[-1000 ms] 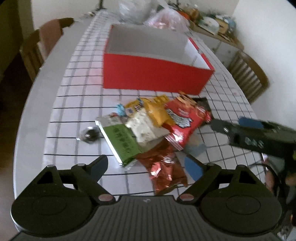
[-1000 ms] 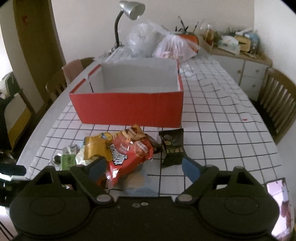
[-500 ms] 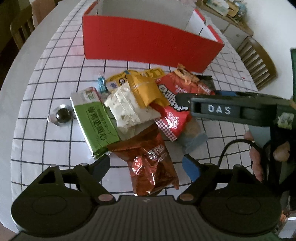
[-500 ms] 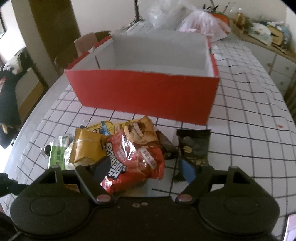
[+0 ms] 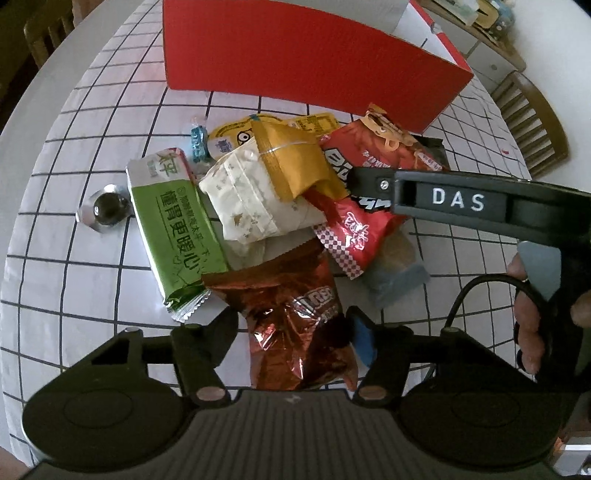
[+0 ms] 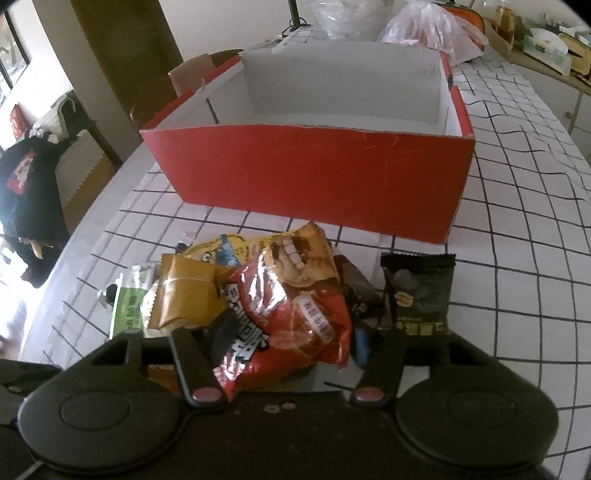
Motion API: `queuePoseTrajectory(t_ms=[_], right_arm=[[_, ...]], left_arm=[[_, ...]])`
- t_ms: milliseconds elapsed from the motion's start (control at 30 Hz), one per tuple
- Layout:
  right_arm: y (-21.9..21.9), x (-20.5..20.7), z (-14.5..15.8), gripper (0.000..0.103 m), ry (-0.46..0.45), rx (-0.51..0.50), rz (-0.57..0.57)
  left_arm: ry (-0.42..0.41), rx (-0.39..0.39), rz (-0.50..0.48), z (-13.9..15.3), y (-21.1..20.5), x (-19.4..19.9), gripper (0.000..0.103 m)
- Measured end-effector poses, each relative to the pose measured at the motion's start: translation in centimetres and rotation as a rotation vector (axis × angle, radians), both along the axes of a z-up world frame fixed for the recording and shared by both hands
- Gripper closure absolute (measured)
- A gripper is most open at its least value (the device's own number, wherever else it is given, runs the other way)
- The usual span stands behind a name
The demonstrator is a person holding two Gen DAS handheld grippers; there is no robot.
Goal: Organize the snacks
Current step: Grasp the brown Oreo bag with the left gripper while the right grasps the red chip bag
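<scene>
A heap of snack packs lies on the checked tablecloth before an empty red box (image 5: 314, 66) (image 6: 317, 184). My left gripper (image 5: 295, 332) is open, its fingers on either side of a shiny brown foil pack (image 5: 295, 325). My right gripper (image 6: 288, 332) is open around a red crisp bag (image 6: 284, 314) (image 5: 354, 229); it also shows in the left wrist view (image 5: 369, 181) over that bag. A green pack (image 5: 173, 221), a white pack (image 5: 255, 199), a mustard pack (image 5: 295, 162) (image 6: 184, 295), a yellow pack (image 6: 221, 251) and a black pack (image 6: 421, 295) lie in or beside the heap.
A small dark round sweet in foil (image 5: 105, 212) lies left of the heap. Plastic bags (image 6: 424, 29) stand behind the box. Wooden chairs (image 5: 532, 122) stand by the table's right edge and at the far left (image 6: 192, 74). A cluttered sideboard (image 6: 546, 44) is at the back right.
Both grippers have moved forward and down onto the heap. The left now straddles the brown foil pack, the right straddles the red crisp bag. The packs have not moved.
</scene>
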State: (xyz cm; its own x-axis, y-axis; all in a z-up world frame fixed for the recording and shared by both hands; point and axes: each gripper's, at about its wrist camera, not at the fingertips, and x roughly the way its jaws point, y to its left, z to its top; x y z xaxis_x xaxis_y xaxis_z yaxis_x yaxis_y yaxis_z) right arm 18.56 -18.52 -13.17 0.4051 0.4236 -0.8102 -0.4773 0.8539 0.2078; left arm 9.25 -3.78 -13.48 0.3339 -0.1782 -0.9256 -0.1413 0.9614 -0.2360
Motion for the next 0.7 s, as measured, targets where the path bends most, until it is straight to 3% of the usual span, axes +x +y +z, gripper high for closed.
queuePoseTrajectory(t_ms=[233, 700], right_arm=[[-0.3, -0.6, 0.8, 0.062, -0.036, 0.016, -0.009], [0.3, -4.0, 2.7, 0.077, -0.156, 0.022, -0.065]], left_arm=[[0.000, -0.026, 0.014, -0.1, 0.4, -0.3, 0.058], [-0.047, -0.062, 0.004, 1.3, 2.3, -1.5, 0.063]])
